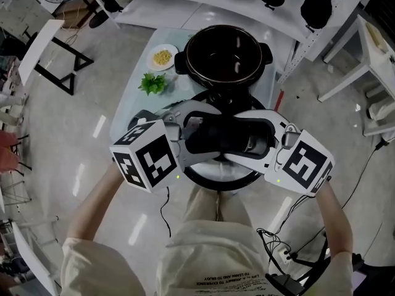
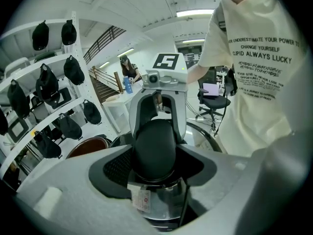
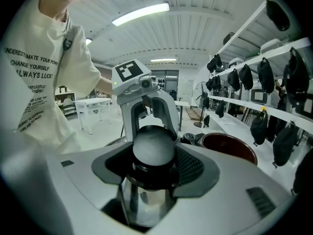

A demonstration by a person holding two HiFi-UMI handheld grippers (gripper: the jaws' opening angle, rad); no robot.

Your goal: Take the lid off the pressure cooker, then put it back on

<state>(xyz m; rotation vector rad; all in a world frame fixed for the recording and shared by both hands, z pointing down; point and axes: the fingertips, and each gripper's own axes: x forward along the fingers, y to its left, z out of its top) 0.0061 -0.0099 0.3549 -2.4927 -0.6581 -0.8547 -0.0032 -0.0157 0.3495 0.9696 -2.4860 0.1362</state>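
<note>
- One lid (image 1: 222,179), off the pressure cooker pot (image 1: 225,48) and carried level by its black knob (image 1: 222,134), just in front of the pot on the person's side, rim reaching out past the near edge of the bench (image 1: 133,103).
- Two grips on that knob from opposite sides: left gripper (image 2: 155,153) with fingers (image 2: 115,168) clenched around it, right gripper (image 3: 153,153) with fingers (image 3: 193,168) clenched the same way, each facing the other across the knob.
- Shiny metal of the lid under the knob in both gripper views, with a small white label stuck below the knob on the left gripper's side.
- Pot open and upright at the far end of the bench, dark inside, black handles out to either side.
- Left of the pot, a small white plate of yellow kernels (image 1: 163,58); just nearer, a leafy green sprig (image 1: 152,83) lying on the bench.
- Beyond the bench, white shelves carrying black caps (image 2: 73,70).
- Below the lid in the head view, the person's cream T-shirt (image 1: 210,258) with dark print.
</note>
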